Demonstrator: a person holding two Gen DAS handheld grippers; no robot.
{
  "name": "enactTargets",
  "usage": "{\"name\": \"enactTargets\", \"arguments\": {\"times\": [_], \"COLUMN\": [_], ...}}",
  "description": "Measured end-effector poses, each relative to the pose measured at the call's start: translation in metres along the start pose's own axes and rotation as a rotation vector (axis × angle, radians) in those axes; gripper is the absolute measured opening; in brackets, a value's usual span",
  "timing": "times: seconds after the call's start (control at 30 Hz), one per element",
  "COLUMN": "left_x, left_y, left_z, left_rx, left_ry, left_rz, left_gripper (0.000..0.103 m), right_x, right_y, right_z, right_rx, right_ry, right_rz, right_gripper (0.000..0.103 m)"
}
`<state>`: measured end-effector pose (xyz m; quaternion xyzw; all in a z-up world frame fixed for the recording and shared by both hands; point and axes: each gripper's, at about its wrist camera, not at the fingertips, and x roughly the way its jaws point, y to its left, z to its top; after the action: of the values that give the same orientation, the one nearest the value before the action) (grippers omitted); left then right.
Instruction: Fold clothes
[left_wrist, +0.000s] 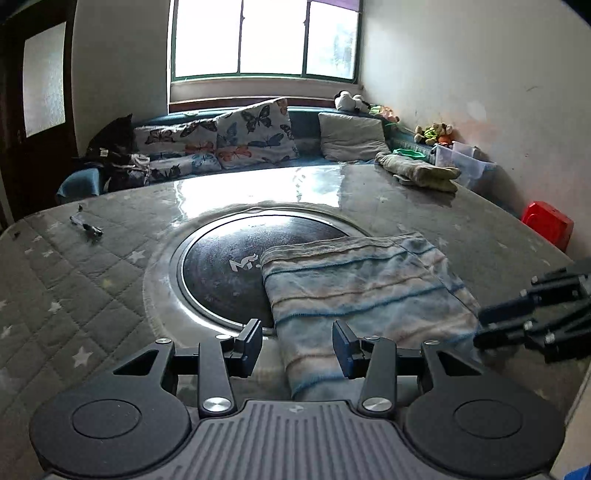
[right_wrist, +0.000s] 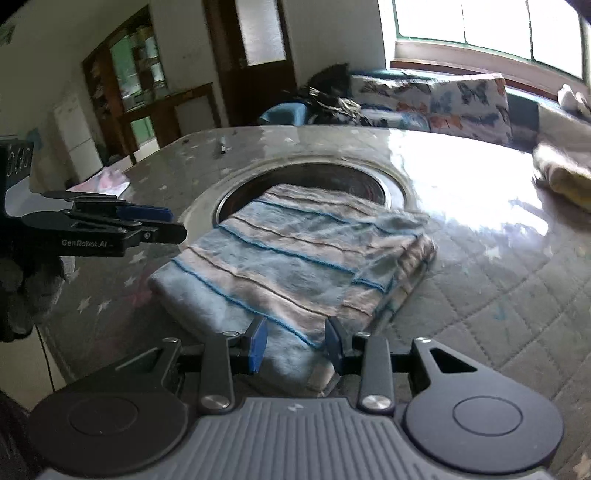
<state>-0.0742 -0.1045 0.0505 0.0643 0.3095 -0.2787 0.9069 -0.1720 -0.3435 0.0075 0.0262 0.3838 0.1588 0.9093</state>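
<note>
Nearest, left hand-held gripper (left_wrist: 297, 349): jaws partly apart, nothing pinched; the near left corner of the folded cloth lies below and between its fingers, not gripped as far as the left wrist view shows.

Right hand-held gripper (right_wrist: 295, 345): jaws likewise part-open, narrower than the left's, poised over the cloth's near right end with no fabric clamped. Its dark fingers enter the left wrist view from the right edge, just beside the cloth's right side.

Folded cloth (left_wrist: 365, 291): striped towel-like piece, pale blue and beige bands with thin darker blue lines; soft, napped, slightly rumpled; folded to a thick oblong of several layers, stacked edges showing on its right side. Long axis runs away from both grippers, near edge of the worktop toward its centre. Both hands stand at the near short end, left at one corner, right at the other, about equally close. Judgement: any further fold would carry this near end away along that axis.

Worktop (left_wrist: 74, 280): grey quilted cover with white stars under a glossy clear sheet; the cloth's far end overlaps a round dark inset plate (left_wrist: 221, 266) with a metal rim at centre.

Far right corner: second folded cloth (left_wrist: 417, 170), greenish-yellow, well apart.
</note>
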Motion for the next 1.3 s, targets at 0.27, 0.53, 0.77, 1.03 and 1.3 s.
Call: {"name": "enactTargets", "arguments": {"times": [0.27, 0.53, 0.77, 1.03, 1.3], "left_x": [0.035, 0.051, 0.055, 0.060, 0.060], "left_y": [0.013, 0.015, 0.017, 0.019, 0.020], "left_z": [0.013, 0.015, 0.014, 0.015, 0.018], "left_rx": [-0.079, -0.107, -0.108, -0.108, -0.122], "left_ry": [0.056, 0.083, 0.092, 0.101, 0.105], "left_rz": [-0.007, 0.005, 0.007, 0.006, -0.001], "left_gripper": [0.051, 0.052, 0.052, 0.052, 0.054], "right_x": [0.001, 0.019, 0.031, 0.024, 0.034], "right_y": [-0.022, -0.041, -0.053, -0.062, -0.067], "right_z": [0.008, 0.017, 0.010, 0.012, 0.011], "right_rx": [0.126, 0.285, 0.298, 0.357, 0.419], "right_ry": [-0.052, -0.160, -0.118, -0.140, -0.132], "right_rz": [-0.038, -0.115, -0.207, -0.200, -0.161], "right_gripper": [0.034, 0.034, 0.034, 0.033, 0.034]}}
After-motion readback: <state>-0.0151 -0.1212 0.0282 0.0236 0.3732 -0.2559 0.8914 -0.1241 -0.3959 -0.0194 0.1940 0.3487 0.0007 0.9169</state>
